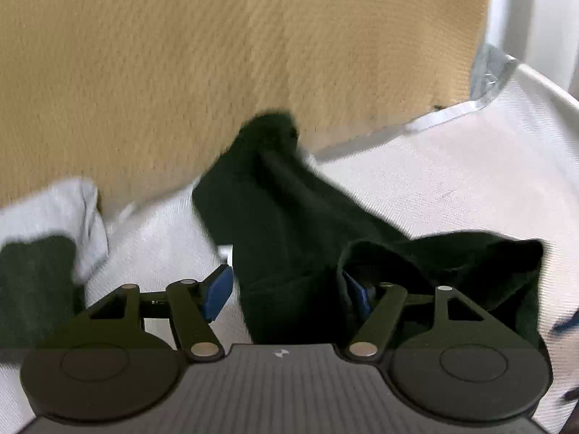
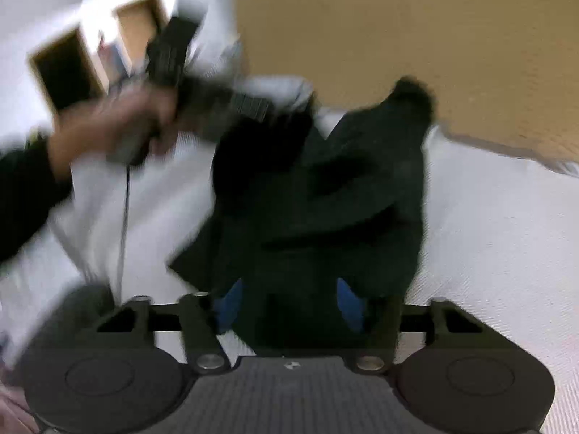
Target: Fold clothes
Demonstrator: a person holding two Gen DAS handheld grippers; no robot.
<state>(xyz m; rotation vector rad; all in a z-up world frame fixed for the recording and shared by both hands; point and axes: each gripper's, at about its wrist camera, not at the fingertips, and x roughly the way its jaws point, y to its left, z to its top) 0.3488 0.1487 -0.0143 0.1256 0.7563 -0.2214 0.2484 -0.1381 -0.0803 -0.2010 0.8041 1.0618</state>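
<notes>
A black garment (image 1: 289, 209) lies crumpled on the white sheet (image 1: 452, 181) and runs toward the tan panel. My left gripper (image 1: 287, 293) is open; the cloth passes between its blue pads (image 1: 217, 293), and a fold drapes over the right pad. In the right wrist view the same black garment (image 2: 325, 199) fills the middle. My right gripper (image 2: 289, 303) is open, with the near edge of the cloth between its blue pads (image 2: 229, 303). A hand (image 2: 119, 126) holds the left gripper's body at upper left, its front end sunk in the cloth. Both views are motion-blurred.
A tan panel (image 1: 217, 54) rises behind the sheet, edged with silver tape (image 1: 488, 83). A dark green cloth (image 1: 32, 282) and a white cloth (image 1: 72, 209) lie at left. A wooden cubby shelf (image 2: 65, 68) stands at far left, and a thin cable (image 2: 125, 209) hangs below the hand.
</notes>
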